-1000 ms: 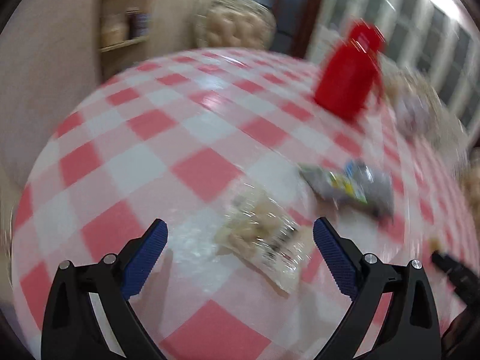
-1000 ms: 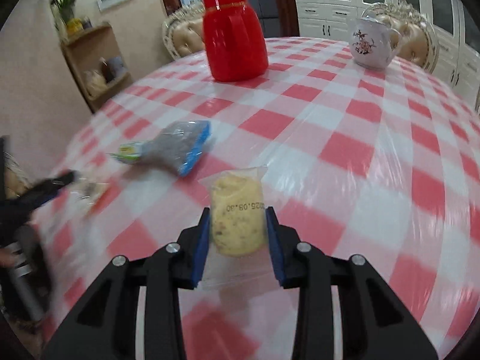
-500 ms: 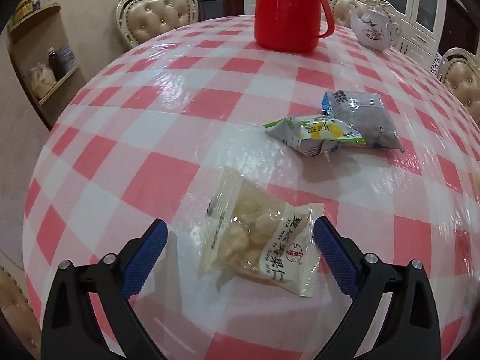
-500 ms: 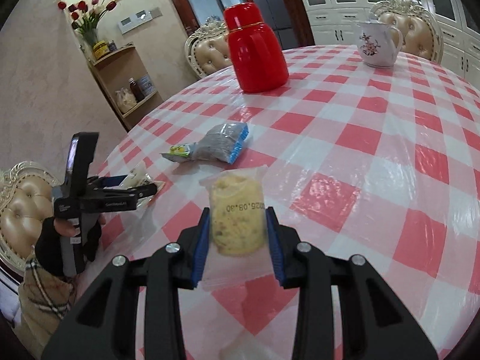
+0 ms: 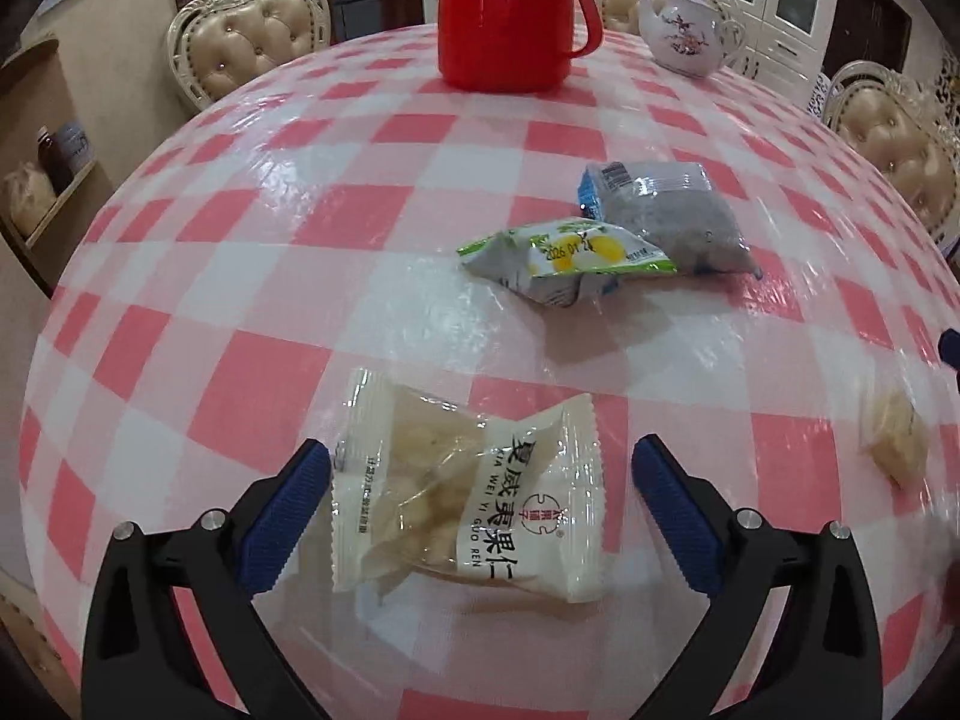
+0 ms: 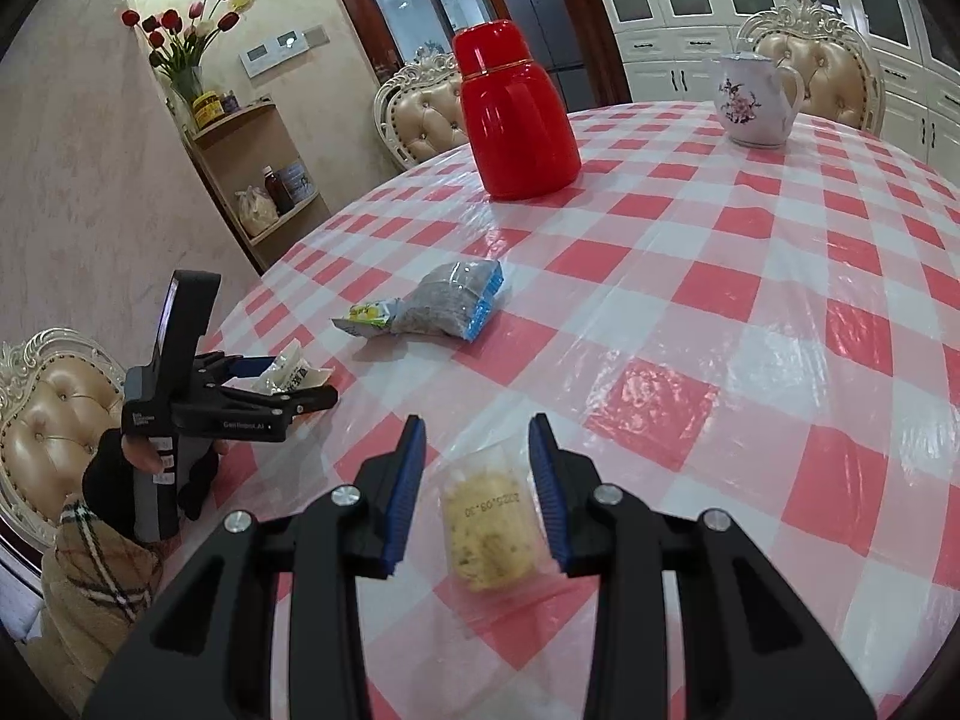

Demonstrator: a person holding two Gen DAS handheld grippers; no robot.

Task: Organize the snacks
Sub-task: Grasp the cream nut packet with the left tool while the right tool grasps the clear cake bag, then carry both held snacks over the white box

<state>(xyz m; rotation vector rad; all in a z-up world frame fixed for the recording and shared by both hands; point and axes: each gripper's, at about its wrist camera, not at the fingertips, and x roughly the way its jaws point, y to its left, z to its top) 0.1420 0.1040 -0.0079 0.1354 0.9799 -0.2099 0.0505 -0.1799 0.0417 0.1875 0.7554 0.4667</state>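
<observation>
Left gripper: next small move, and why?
Probably close the left gripper on the white nut packet. Its jaws stand open on either side of the packet, which lies flat on the checked table, so it looks lined up but not yet gripped.

Tablecloth (image 5: 384, 138): pink-red and white check under glossy clear film. Flask (image 6: 519, 120): solid bright red, thin gold band below cap. Teapot (image 5: 690, 36): white with dark pink floral sprig. Nut packet (image 5: 474, 495): clear window showing pale beige pieces, white panel with dark lettering and red round mark. Lemon packet (image 5: 564, 261): green and white, yellow fruit print. Grey packet (image 5: 669, 219): speckled grey contents, blue end. Yellow cake packet (image 6: 489, 531): clear wrap, crumbly yellow contents. Gripper pads (image 5: 285, 513): ribbed blue on black frame. Chairs (image 5: 252, 42): beige tufted, ivory carved trim. Tulips (image 6: 180, 30): red, some pale yellow.
</observation>
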